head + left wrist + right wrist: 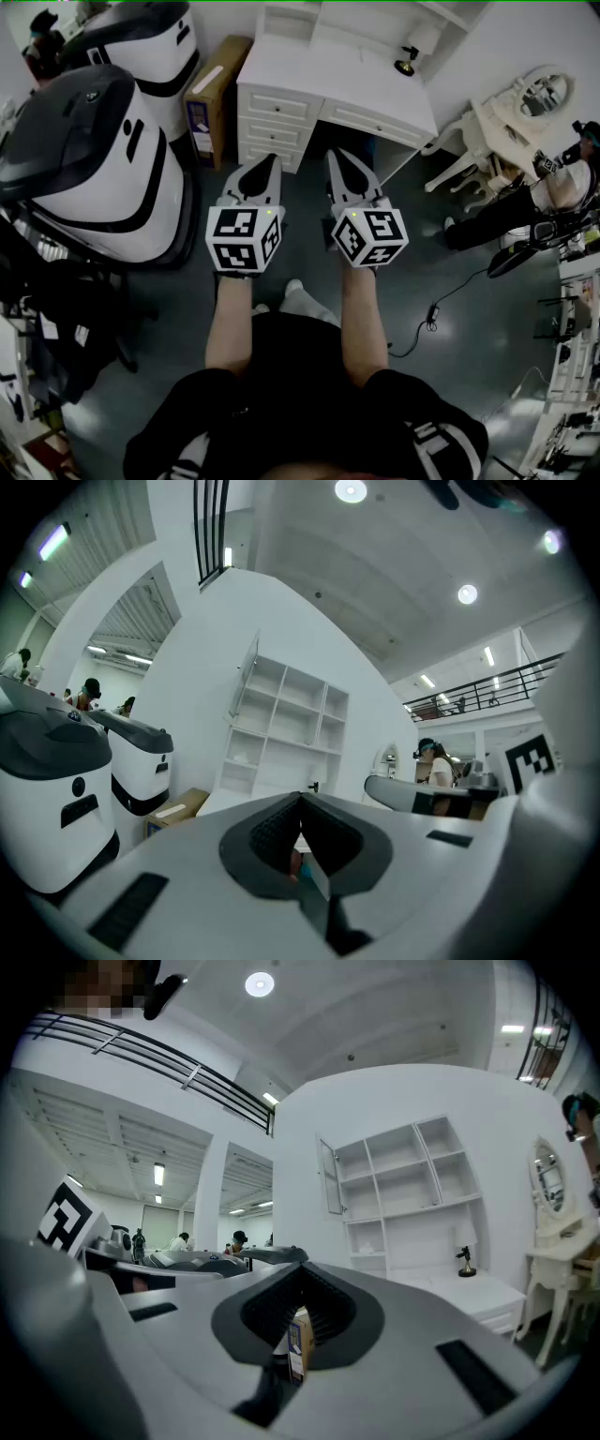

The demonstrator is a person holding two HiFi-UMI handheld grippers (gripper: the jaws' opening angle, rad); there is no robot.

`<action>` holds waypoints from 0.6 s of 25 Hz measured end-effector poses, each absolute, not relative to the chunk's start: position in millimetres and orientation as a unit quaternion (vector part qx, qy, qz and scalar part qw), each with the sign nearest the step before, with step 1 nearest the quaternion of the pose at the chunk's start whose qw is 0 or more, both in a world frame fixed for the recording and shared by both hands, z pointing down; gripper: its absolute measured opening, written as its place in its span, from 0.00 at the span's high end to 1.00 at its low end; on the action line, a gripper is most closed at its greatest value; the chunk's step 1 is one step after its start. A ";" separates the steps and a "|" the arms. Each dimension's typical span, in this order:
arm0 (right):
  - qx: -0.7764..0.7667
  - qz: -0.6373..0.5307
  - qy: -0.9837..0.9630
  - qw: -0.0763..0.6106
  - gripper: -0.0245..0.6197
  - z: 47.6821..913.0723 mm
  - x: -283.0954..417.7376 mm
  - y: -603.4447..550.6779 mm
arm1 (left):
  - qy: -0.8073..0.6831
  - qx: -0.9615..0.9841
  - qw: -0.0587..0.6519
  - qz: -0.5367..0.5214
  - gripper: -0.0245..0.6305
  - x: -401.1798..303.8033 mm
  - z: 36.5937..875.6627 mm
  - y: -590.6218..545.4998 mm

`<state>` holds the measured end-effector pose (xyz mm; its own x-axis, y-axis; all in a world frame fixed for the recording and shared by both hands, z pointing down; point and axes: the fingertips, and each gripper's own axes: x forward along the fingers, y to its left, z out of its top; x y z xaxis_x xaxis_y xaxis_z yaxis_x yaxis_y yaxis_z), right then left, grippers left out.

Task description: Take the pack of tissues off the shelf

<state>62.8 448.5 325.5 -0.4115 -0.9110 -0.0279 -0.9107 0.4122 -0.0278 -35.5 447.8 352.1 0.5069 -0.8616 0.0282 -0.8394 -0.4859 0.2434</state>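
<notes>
At twelve o'clock stands the shelf (403,1185); left gripper (267,161) and right gripper (336,156) are both pinched closed, gripping nothing. The pack of tissues (365,1248) may be that pale lump in its lower-left bay.

left gripper (266,161): jaws closed together, nothing between them, pointed forward | right gripper (336,156): jaws closed together, nothing between them, pointed forward | spacing: side by side, near but apart | left forearm (228,323) and right forearm (364,323): bare, stretched forward, roughly parallel
</notes>
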 end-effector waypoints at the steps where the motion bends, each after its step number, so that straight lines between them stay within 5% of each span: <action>1: -0.542 -0.003 0.840 0.019 0.93 326.1 61.1 447.5 | -0.494 0.861 0.113 -0.049 0.95 -36.6 352.7 447.0; 15: -0.543 -0.014 0.840 0.007 0.93 342.0 30.4 424.9 | -0.499 0.853 0.138 -0.063 0.95 -73.8 361.7 418.5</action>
